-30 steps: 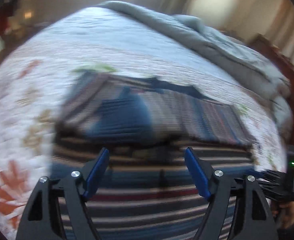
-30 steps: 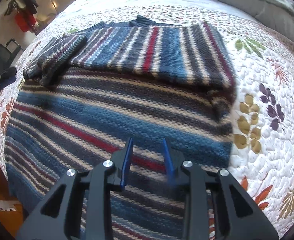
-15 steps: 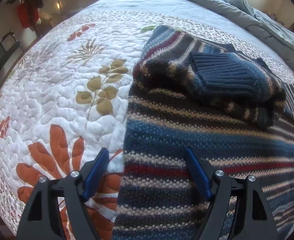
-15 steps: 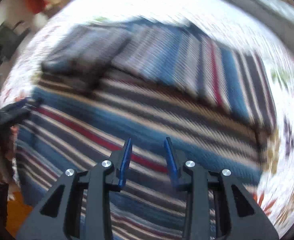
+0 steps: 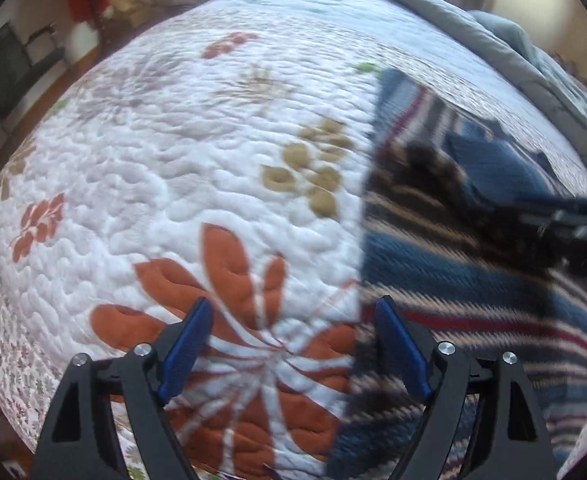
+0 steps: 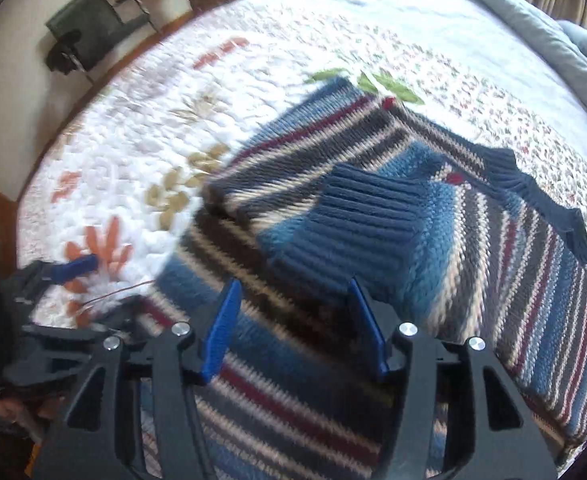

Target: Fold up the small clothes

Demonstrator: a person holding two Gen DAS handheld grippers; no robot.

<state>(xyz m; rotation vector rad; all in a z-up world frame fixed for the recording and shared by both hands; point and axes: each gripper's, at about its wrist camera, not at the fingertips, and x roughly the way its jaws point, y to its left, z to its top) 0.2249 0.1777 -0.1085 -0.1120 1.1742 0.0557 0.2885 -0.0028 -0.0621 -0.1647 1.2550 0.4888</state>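
We see the floral quilt (image 5: 181, 184) spread wide, with the striped knit sweater (image 6: 433, 248) lying flat on it, 1 sleeve folded across its body. Our left gripper (image 5: 293, 350) hangs wide open over the sweater's edge, holding nothing. Our right gripper (image 6: 295, 328) gapes above the sweater's middle, also empty.
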